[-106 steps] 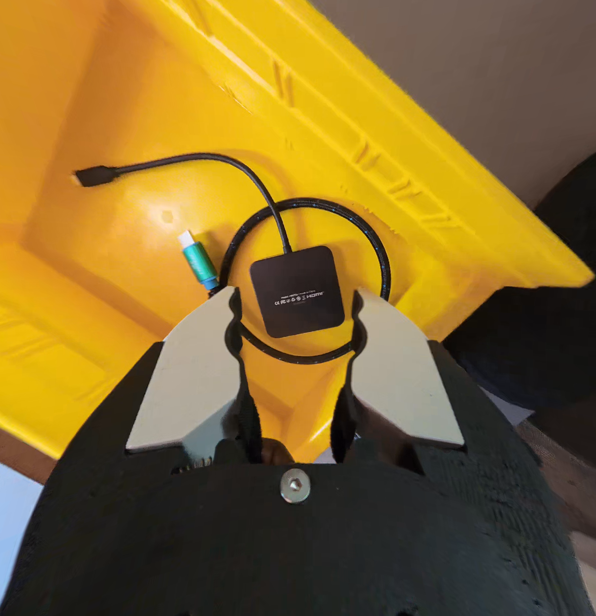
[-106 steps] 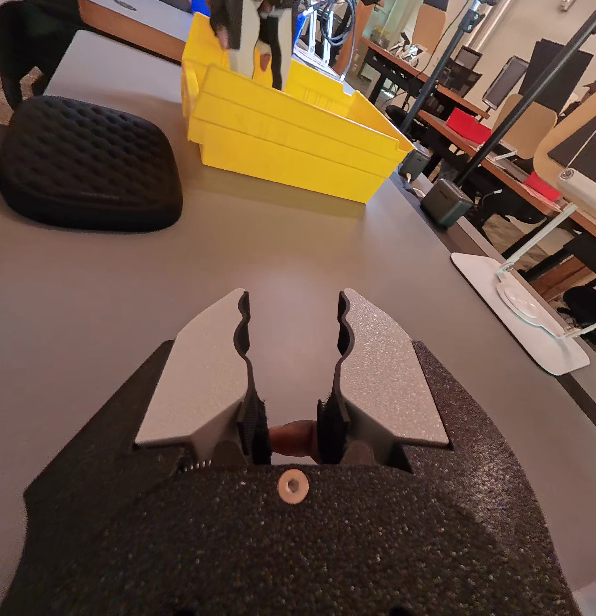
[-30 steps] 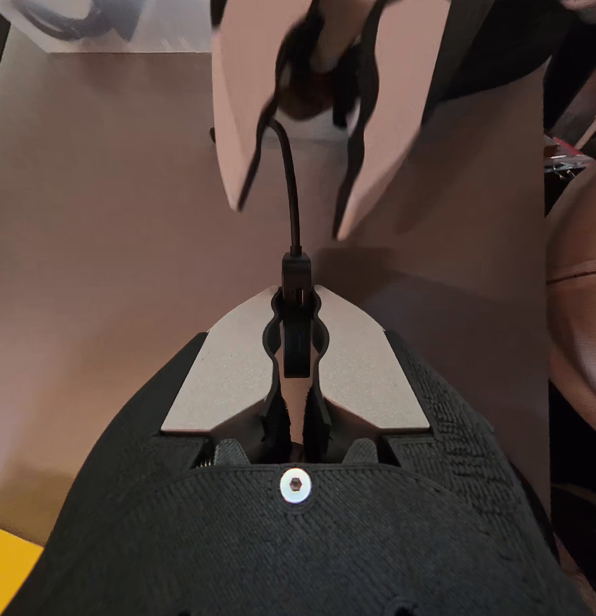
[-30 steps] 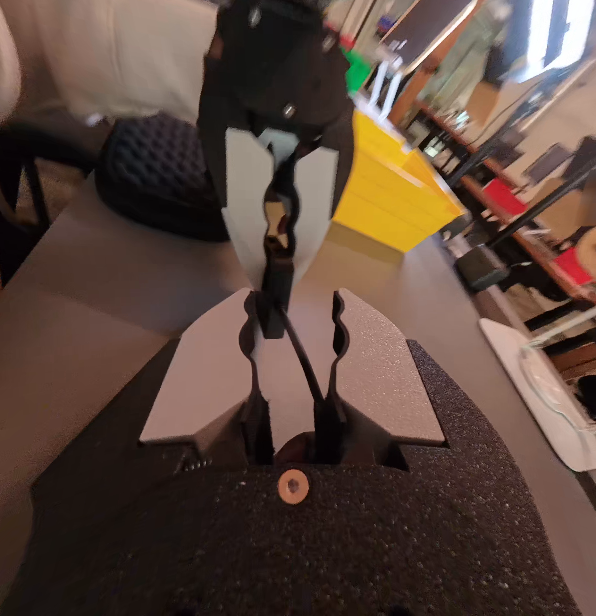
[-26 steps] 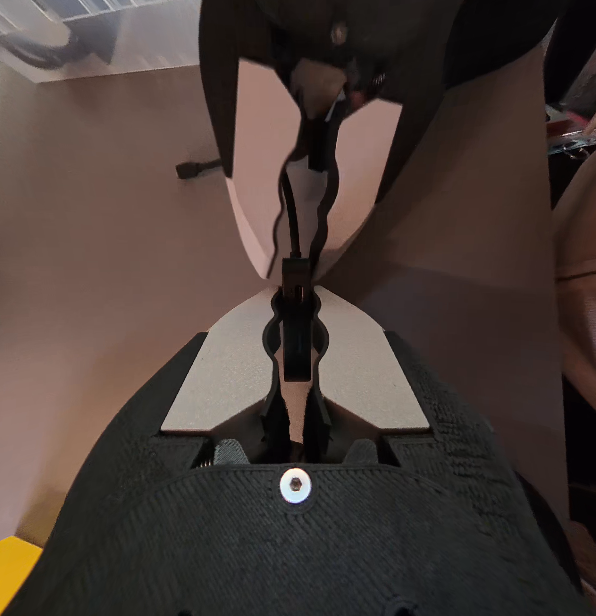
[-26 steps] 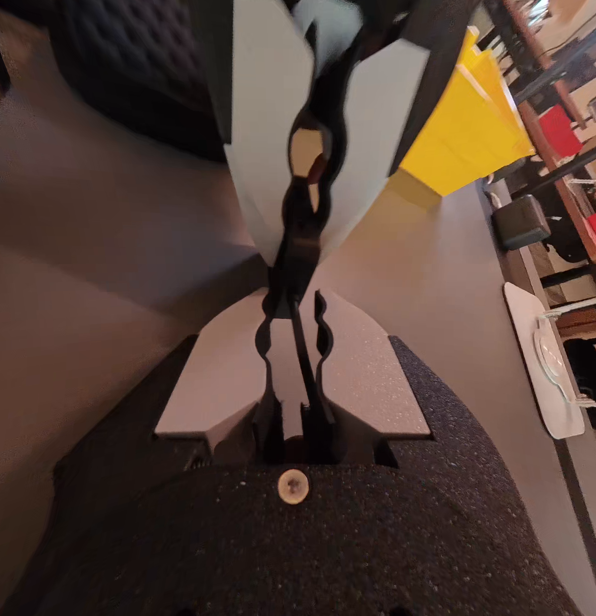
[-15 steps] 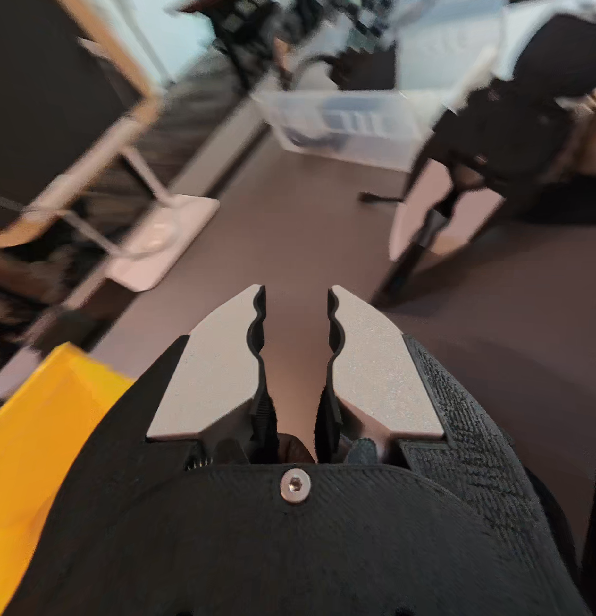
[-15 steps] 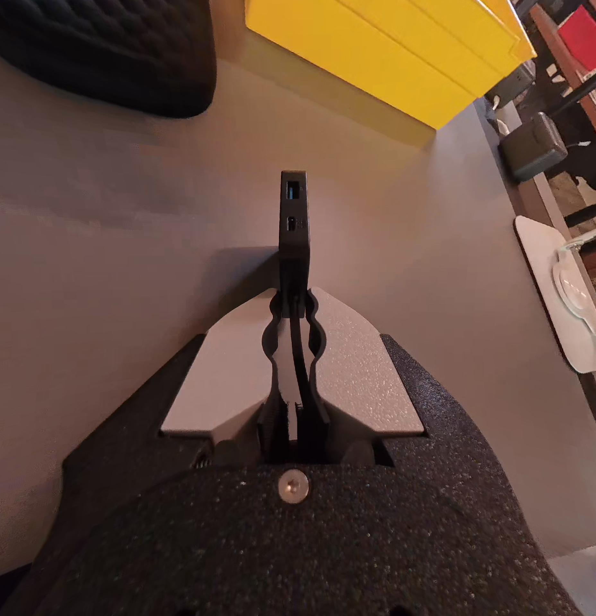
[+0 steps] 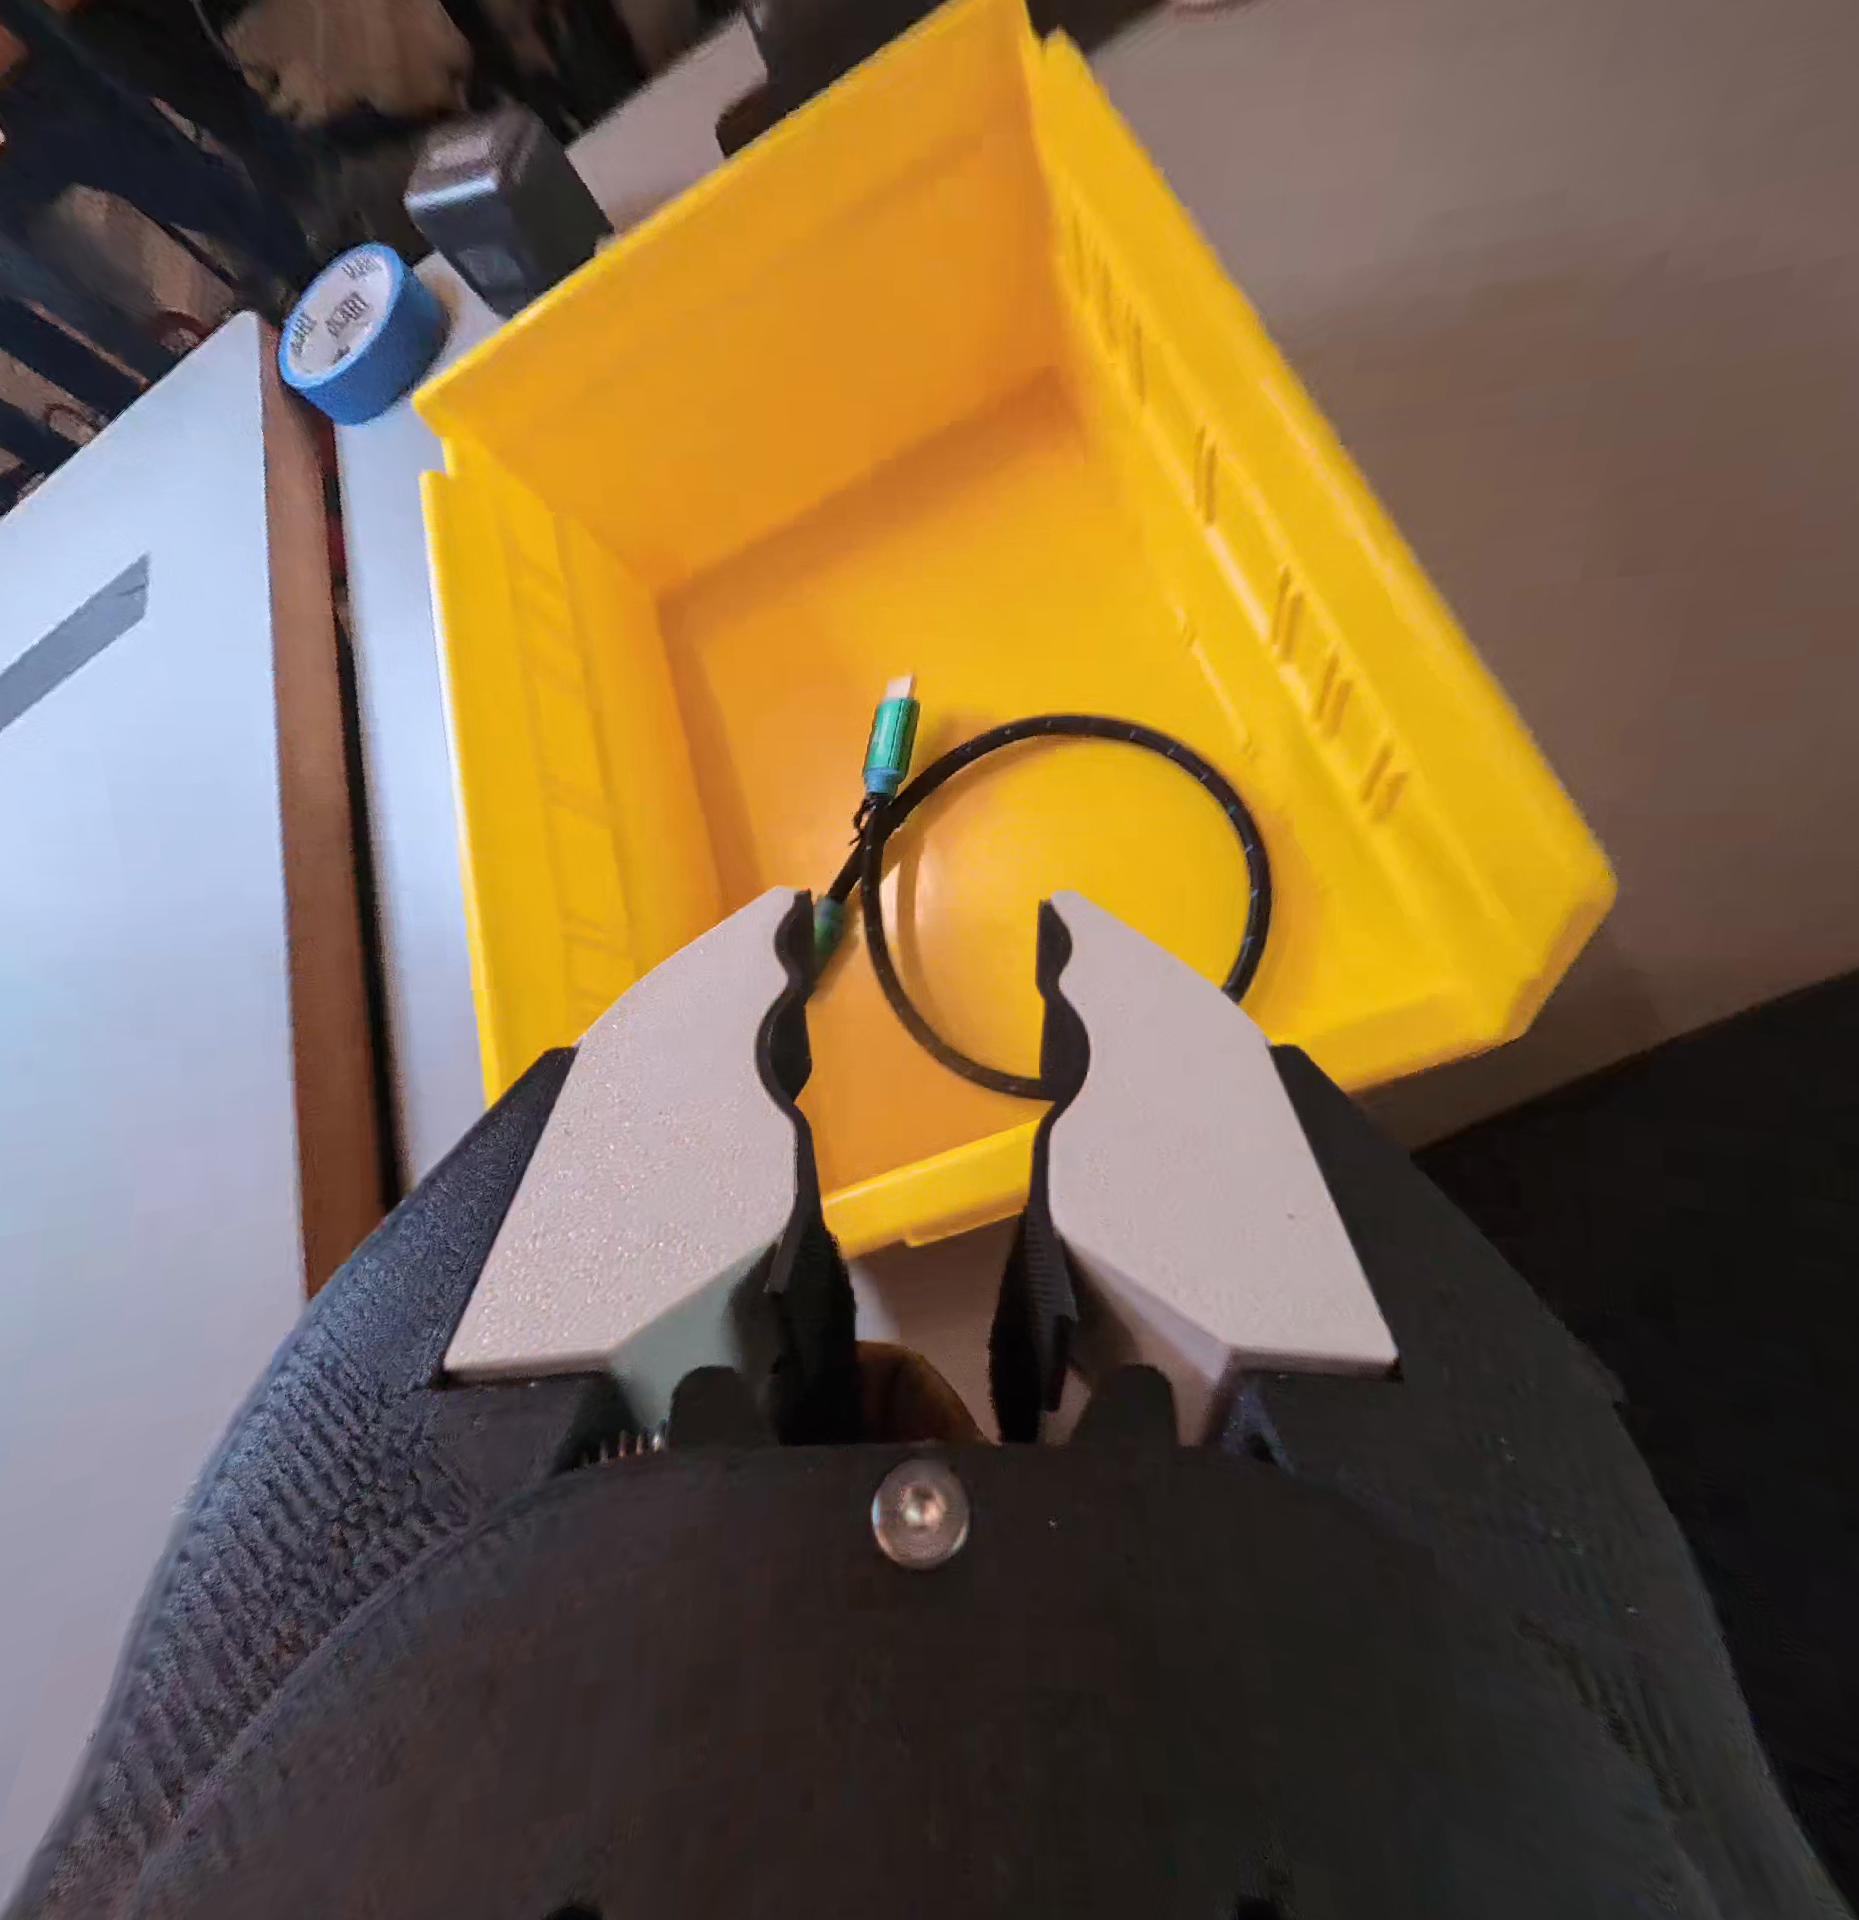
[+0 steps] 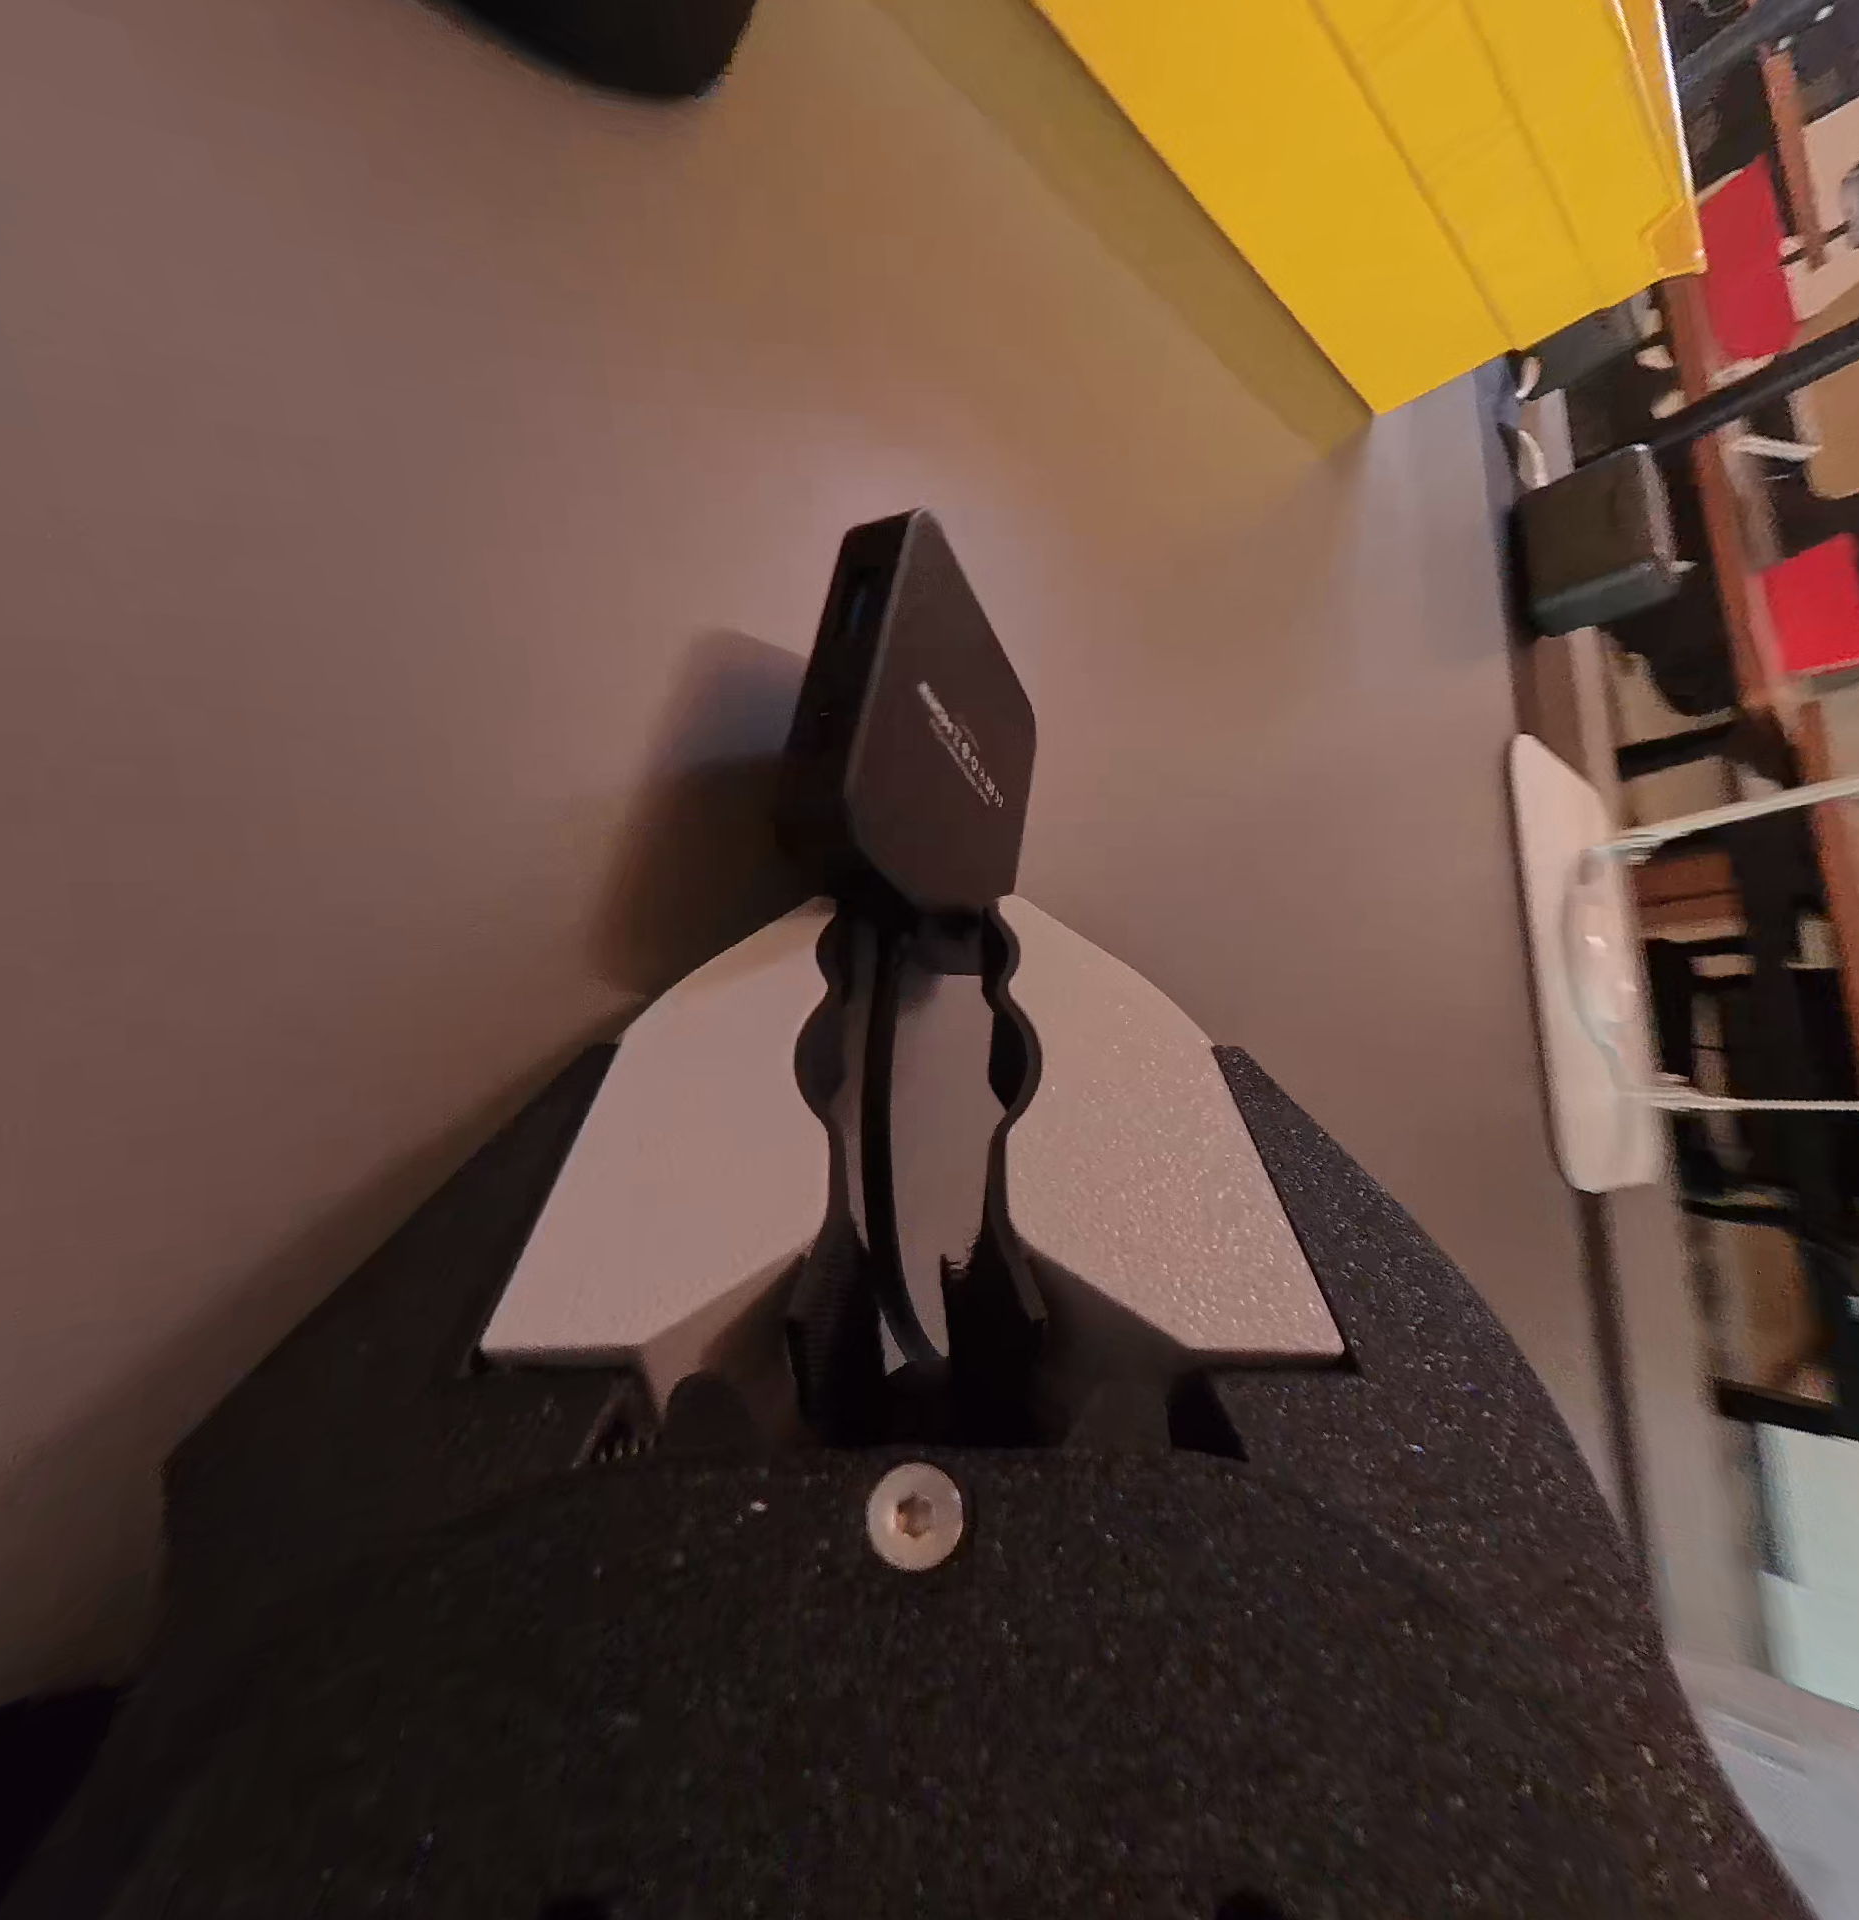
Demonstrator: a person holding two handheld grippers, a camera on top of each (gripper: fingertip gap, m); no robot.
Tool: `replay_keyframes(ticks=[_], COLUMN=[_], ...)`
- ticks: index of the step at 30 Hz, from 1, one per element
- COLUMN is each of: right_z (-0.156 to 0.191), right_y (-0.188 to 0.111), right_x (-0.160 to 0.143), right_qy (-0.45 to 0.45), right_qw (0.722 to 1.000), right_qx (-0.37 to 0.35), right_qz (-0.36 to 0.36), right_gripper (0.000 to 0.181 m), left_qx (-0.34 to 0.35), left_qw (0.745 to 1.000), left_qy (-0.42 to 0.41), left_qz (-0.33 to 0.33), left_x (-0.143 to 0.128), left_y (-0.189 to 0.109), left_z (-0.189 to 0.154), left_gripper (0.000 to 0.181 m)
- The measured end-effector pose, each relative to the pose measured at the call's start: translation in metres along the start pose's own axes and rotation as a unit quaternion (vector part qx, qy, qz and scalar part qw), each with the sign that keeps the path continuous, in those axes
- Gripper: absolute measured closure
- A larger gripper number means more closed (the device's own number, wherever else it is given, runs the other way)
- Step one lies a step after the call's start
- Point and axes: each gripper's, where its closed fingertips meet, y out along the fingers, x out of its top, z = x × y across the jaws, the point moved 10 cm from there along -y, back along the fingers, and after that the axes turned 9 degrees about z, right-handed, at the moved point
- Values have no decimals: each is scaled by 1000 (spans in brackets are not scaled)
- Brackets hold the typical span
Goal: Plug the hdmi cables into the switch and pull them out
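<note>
My right gripper [image 10: 912,914] is shut on the black square switch [image 10: 935,717] and holds it by its near edge above the grey table [image 10: 385,520]. The switch is turned so its flat face shows, and its thin black lead [image 10: 883,1143] runs back between my fingers. My left gripper [image 9: 920,914] is open and empty, hovering over the near end of the yellow bin [image 9: 904,436]. Inside the bin lies a looped black braided hdmi cable [image 9: 1252,852] with green plugs [image 9: 892,743]. One plug points up the bin; the other sits by my left fingertip [image 9: 759,935].
A blue tape roll [image 9: 359,332] and a dark box [image 9: 499,218] sit beyond the bin. A black cushion [image 9: 1683,1299] lies right of it. In the right wrist view, the bin's side [image 10: 1372,156], a dark box [image 10: 1595,540] and a white lamp base [image 10: 1569,966] line the table's right side.
My left gripper handed the switch to my right gripper, opened, and swung back over the yellow bin. My right gripper shut on the switch and has tilted it so its face shows.
</note>
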Motion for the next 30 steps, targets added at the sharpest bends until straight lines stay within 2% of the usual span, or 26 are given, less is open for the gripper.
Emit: replay_keyframes(ticks=[2,5,9,14,17,20,21,23,25,26,28,30], right_z=[-1,-9,-17,-15,-12,-11,-11,-12,-13,-14,-14,-14], right_y=[-3,-10,-22,-19,-16,-14,-14,-14,-15,-15,-15,-15], right_x=[1,2,3,3,4,3,3,3,2,3,4,5], right_qy=[59,158,195,183,173,167,165,162,160,159,158,157], right_qw=[996,973,954,961,964,968,969,971,972,972,971,971], right_qx=[52,115,96,92,97,92,89,78,65,59,53,51], right_qz=[-45,-126,-205,-186,-175,-165,-162,-161,-162,-164,-170,-174], right_gripper=[138,117,117,119,121,122,123,125,127,128,130,131], left_qx=[-19,-55,-72,-82,-117,-159,-151,-93,-22,22,121,187], left_qw=[999,994,978,960,950,950,954,975,992,993,972,935], left_qy=[39,69,108,127,125,108,115,121,114,114,127,135], left_qz=[28,60,161,235,262,247,234,164,49,-22,-158,-269], left_x=[10,25,33,39,35,33,33,38,47,52,61,68], left_y=[8,26,70,116,138,143,140,121,87,67,23,-16], left_z=[1,9,28,33,33,36,36,37,35,33,23,5], left_gripper=[140,140,140,139,139,166,166,167,168,168,169,168])
